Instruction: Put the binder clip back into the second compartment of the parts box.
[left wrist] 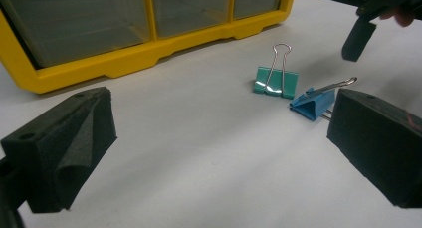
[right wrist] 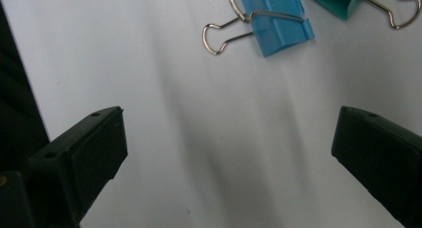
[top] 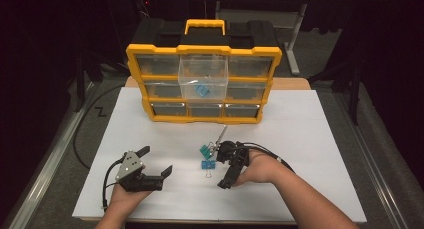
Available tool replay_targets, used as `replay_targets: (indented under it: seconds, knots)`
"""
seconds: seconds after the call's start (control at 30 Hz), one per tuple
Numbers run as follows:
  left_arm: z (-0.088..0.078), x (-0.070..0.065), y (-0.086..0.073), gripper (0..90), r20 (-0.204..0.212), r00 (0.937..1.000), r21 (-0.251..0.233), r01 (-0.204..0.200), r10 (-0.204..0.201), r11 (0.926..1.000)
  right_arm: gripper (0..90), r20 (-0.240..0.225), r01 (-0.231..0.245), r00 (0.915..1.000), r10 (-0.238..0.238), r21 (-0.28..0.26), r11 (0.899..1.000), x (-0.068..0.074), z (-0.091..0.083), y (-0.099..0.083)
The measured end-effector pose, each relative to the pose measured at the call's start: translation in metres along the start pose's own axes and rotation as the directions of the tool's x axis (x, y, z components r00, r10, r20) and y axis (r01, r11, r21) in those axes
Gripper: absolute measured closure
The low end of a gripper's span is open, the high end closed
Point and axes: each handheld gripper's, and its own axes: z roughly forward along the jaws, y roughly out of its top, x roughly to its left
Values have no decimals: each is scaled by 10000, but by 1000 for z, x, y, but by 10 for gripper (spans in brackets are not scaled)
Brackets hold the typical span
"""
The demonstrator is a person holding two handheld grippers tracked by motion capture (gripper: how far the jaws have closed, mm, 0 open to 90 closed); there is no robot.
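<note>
- Counter (top: pixel 310 189): a white sheet covers it; the yellow organiser box (top: pixel 202 81) stands upright at the far middle, black carry handle section on top.
- One clear drawer (top: pixel 203 78) of the box is pulled out at the middle; a small blue item lies inside, too small to identify.
- Two binder clips lie on the white surface in front of the box, between the two hands and nearer the right one.
- Teal binder clip (left wrist: pixel 275 81): lies flat, wire handles pointing towards the box in the left gripper view.
- Blue binder clip (left wrist: pixel 312 103): just beside the teal one, on its near side in the high view; whether the two touch I cannot tell.
- Right gripper (top: pixel 226 166): held just to the right of the clips, jaws spread wide with nothing between them. In the right gripper view the blue clip lies ahead of the jaws, clear of both pads.
- Left gripper (top: pixel 157 161): rests low at the near left of the counter, well apart from the clips, jaws spread wide and empty.
</note>
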Motion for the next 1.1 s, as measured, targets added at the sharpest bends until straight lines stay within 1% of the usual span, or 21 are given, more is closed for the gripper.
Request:
replay_targets:
  seconds: [0.03,0.1,0.17,0.23,0.3,0.37,0.4,0.43,0.47,0.5,0.53,0.57,0.6,0.63,0.67,0.77,0.8,0.9,0.93,1.0,1.1]
  knots:
    - [0,0,0,1,7,10000,8,-15,15,10000,25,51,36,10000,-36,7,10000,-1,2,1]
    - [1,-1,0,1,10,10000,8,-21,21,10000,73,247,88,9997,-84,-145,9999,0,4,6]
    - [0,-1,0,1,11,10000,18,-36,36,10000,127,297,106,9995,-96,-330,9994,-1,5,11]
    - [0,0,0,1,11,10000,18,-9,9,10000,206,339,224,9992,-207,-494,9985,-1,5,17]
    - [-1,0,0,1,-9,10000,-4,25,-25,10000,225,386,226,9990,-206,-529,9983,-1,5,19]
    - [0,0,0,1,-17,10000,-17,35,-35,10000,292,349,352,9989,-327,-729,9967,-2,4,23]
    - [0,0,0,1,-13,10000,-17,35,-35,10000,328,430,405,9984,-372,-779,9961,-2,3,26]
    - [-1,0,0,1,-9,10000,-11,27,-27,10000,411,432,520,9979,-483,-867,9949,-3,3,29]
    - [-1,0,0,1,-9,10000,-11,27,-27,10000,411,432,520,9979,-483,-867,9949,-3,3,29]
    - [-1,0,0,1,-20,10000,-20,54,-54,10000,451,487,535,9976,-491,-936,9942,-4,2,33]
    - [-1,1,0,1,-16,10000,-25,74,-74,10000,451,487,535,9976,-491,-936,9942,-4,2,33]
    - [-1,1,0,1,-11,9999,-36,112,-112,9999,483,552,561,9972,-510,-945,9939,-5,2,35]
    - [-1,1,0,1,-19,9999,-50,130,-130,9999,517,458,586,9975,-546,-907,9942,-6,2,38]
    - [-1,1,0,1,-19,9999,-50,130,-130,9999,517,458,586,9975,-546,-907,9942,-6,2,38]
    - [-1,2,0,1,-18,9999,-55,120,-120,9999,582,518,723,9963,-681,-840,9938,-6,2,40]
    - [-2,2,0,1,4,9999,-46,119,-119,9999,616,417,719,9967,-689,-740,9947,-8,4,42]
    - [-2,2,0,1,3,9999,-48,119,-119,9999,676,227,739,9971,-726,-628,9953,-9,5,43]
    - [-2,2,0,1,-13,9999,-74,138,-138,9999,695,228,763,9969,-750,-650,9950,-9,5,44]
    - [-2,2,0,1,-9,9999,-86,141,-141,9999,713,242,797,9966,-783,-630,9948,-9,4,44]
    - [-2,2,0,1,-7,9999,-94,144,-144,9999,773,463,971,9945,-941,-682,9929,-8,-2,45]
    - [-1,3,0,1,6,9999,-49,126,-126,9999,858,528,949,9944,-911,-752,9926,-11,-10,45]
